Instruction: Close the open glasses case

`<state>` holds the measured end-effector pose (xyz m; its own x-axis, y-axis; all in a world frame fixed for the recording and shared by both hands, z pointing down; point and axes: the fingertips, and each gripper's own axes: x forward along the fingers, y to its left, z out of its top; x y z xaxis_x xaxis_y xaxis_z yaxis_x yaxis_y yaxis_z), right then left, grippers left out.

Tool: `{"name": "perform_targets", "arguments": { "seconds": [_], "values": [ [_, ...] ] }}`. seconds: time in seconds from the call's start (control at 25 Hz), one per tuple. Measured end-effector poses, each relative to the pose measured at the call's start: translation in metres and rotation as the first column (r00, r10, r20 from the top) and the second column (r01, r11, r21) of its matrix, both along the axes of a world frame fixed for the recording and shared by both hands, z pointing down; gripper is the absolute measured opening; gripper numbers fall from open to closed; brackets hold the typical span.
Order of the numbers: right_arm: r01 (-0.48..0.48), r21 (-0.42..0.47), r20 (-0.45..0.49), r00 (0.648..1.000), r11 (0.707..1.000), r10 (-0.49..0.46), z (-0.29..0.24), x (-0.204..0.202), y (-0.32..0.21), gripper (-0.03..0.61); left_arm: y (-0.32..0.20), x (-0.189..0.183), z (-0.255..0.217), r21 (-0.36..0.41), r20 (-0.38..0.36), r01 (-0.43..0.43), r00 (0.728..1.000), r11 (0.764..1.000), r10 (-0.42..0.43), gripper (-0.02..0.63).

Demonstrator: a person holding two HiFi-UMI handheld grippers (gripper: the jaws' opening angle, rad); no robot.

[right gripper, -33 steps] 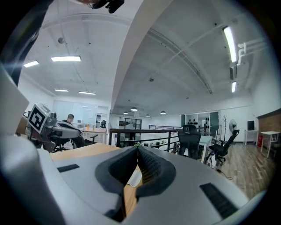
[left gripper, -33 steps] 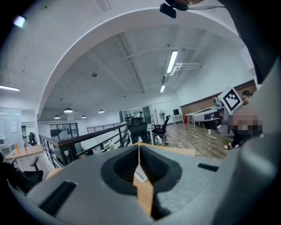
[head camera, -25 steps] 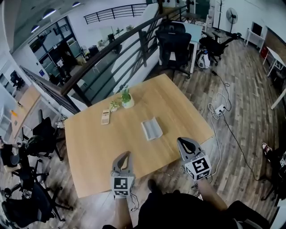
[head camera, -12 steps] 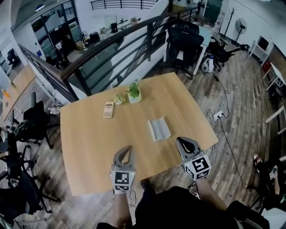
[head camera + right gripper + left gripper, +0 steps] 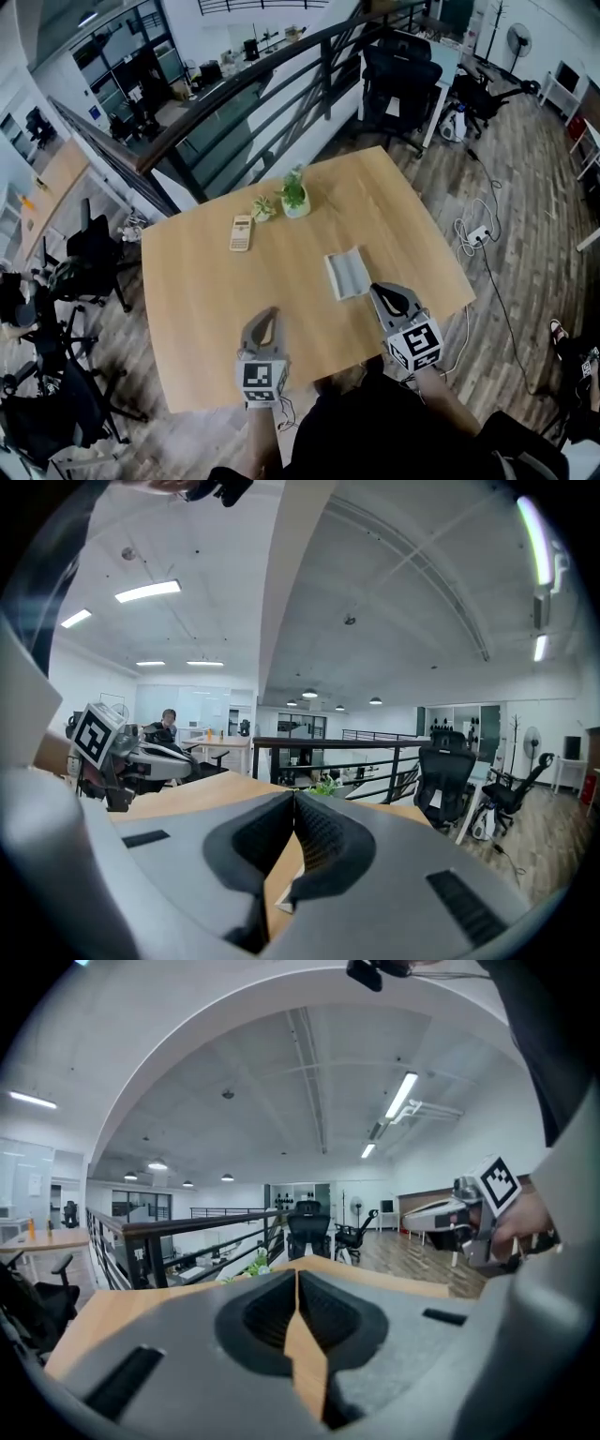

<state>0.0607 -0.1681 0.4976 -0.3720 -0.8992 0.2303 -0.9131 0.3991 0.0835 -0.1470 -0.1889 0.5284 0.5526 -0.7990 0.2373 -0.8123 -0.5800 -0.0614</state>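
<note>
The open glasses case (image 5: 347, 273), pale grey, lies flat on the wooden table (image 5: 206, 291), right of its middle. My right gripper (image 5: 379, 290) is shut and empty, with its tips just off the case's near right corner; I cannot tell if they touch it. My left gripper (image 5: 269, 315) is also shut and empty, over the table's near part, well left of the case. In the left gripper view the jaws (image 5: 297, 1274) meet at the tip, and the right gripper (image 5: 487, 1213) shows at the right. In the right gripper view the jaws (image 5: 293, 799) are shut too.
A cream calculator (image 5: 242, 232) lies on the table's far left part. Two small potted plants (image 5: 295, 197) (image 5: 263, 208) stand near the far edge. A dark railing (image 5: 234, 94) runs behind the table, with office chairs (image 5: 403, 75) beyond. A cable and power strip (image 5: 480, 234) lie on the floor to the right.
Both grippers have moved forward from the table's near edge over the tabletop. The right one has come up close to the case. Both stayed shut.
</note>
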Motion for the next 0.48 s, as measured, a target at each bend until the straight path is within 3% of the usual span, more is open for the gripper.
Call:
{"name": "perform_targets", "arguments": {
  "seconds": [0.24, 0.48],
  "values": [
    [-0.009, 0.051, 0.046, 0.999, 0.999, 0.007, -0.008, 0.021, -0.025, 0.015, -0.016, 0.0, -0.005, 0.009, 0.034, 0.069, 0.997, 0.998, -0.069, 0.009],
    [-0.055, 0.083, 0.091, 0.995, 0.995, 0.047, -0.017, 0.046, -0.038, 0.015, -0.026, 0.015, -0.009, 0.021, 0.057, 0.077, 0.995, 0.997, -0.078, 0.009]
  ]
}}
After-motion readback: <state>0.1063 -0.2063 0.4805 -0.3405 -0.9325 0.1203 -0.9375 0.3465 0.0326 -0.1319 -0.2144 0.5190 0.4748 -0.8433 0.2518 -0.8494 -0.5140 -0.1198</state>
